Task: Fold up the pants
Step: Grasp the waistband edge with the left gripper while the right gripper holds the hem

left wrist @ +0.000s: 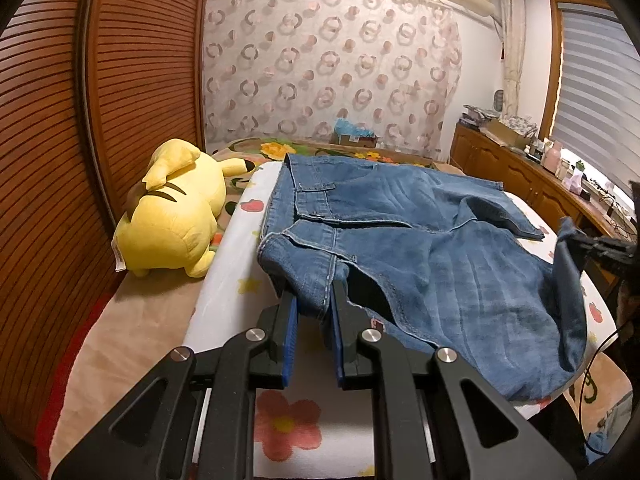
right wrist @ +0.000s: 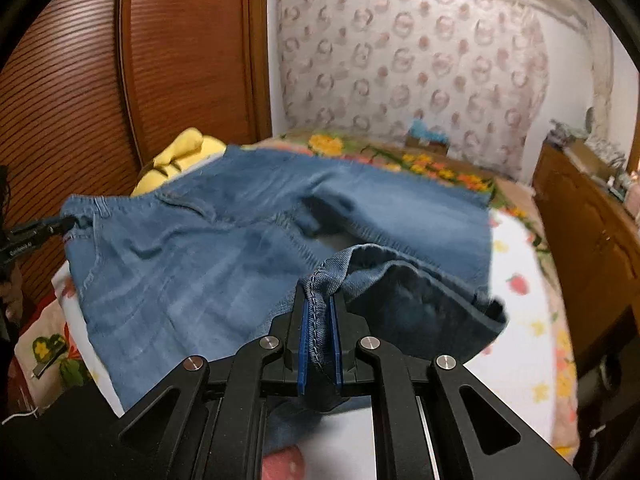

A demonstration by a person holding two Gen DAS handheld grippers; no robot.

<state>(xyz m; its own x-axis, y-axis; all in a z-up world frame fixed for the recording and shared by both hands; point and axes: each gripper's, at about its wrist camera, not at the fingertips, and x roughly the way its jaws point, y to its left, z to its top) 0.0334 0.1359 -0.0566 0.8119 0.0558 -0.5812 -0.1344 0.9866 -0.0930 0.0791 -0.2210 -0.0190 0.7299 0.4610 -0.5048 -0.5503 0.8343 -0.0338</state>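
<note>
Black linkages fill the near edge of both wrist views. On the left, the left gripper [left wrist: 314, 312] has its blue pads pinched on the waistband end of the jeans [left wrist: 420, 240], which lie across the flowered bedsheet [left wrist: 224, 300], a yellow plush toy [left wrist: 176, 212] just beside them on the far left. To the right, the right gripper [right wrist: 320, 320] is clamped tight on a stitched hem, lifted off the bed. Judging by this, the near leg is being carried over the far one; the lengthwise fold looks underway, with the crosswise folds left to do.
</note>
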